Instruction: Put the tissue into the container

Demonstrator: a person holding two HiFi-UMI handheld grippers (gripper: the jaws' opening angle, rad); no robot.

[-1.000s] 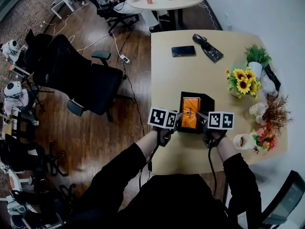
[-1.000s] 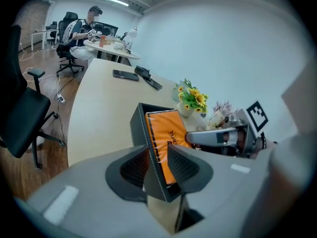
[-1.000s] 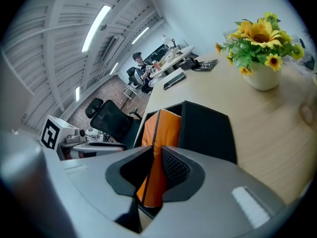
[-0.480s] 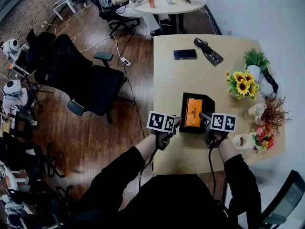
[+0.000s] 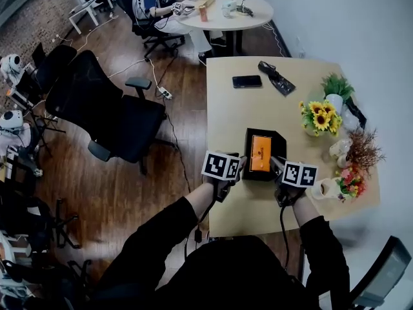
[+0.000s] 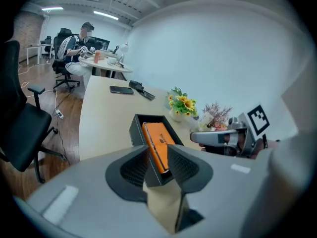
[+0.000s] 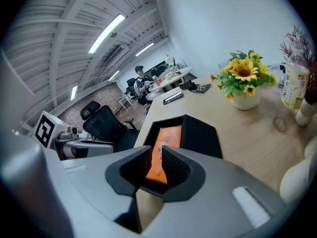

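Note:
An orange tissue pack (image 5: 261, 154) lies flat inside the black rectangular container (image 5: 248, 148) on the wooden table. My left gripper (image 5: 240, 166) hovers at the container's near left corner, and my right gripper (image 5: 276, 165) hovers at its near right corner. In the left gripper view the left gripper (image 6: 157, 165) is open with nothing between its pads; the pack (image 6: 158, 143) and the container (image 6: 136, 125) show beyond the gap. In the right gripper view the right gripper (image 7: 157, 166) stands narrowly open and empty, above the pack (image 7: 166, 140) in the container (image 7: 200, 135).
A phone (image 5: 247, 81) and a black device (image 5: 276, 77) lie at the table's far end. Sunflowers in a vase (image 5: 317, 117), dried flowers and a mug (image 5: 322, 189) line the right side. An office chair (image 5: 110, 115) stands left of the table edge.
Both grippers have drawn back from the container toward me and risen a little. The orange pack, up between them a second ago, now rests in the container.

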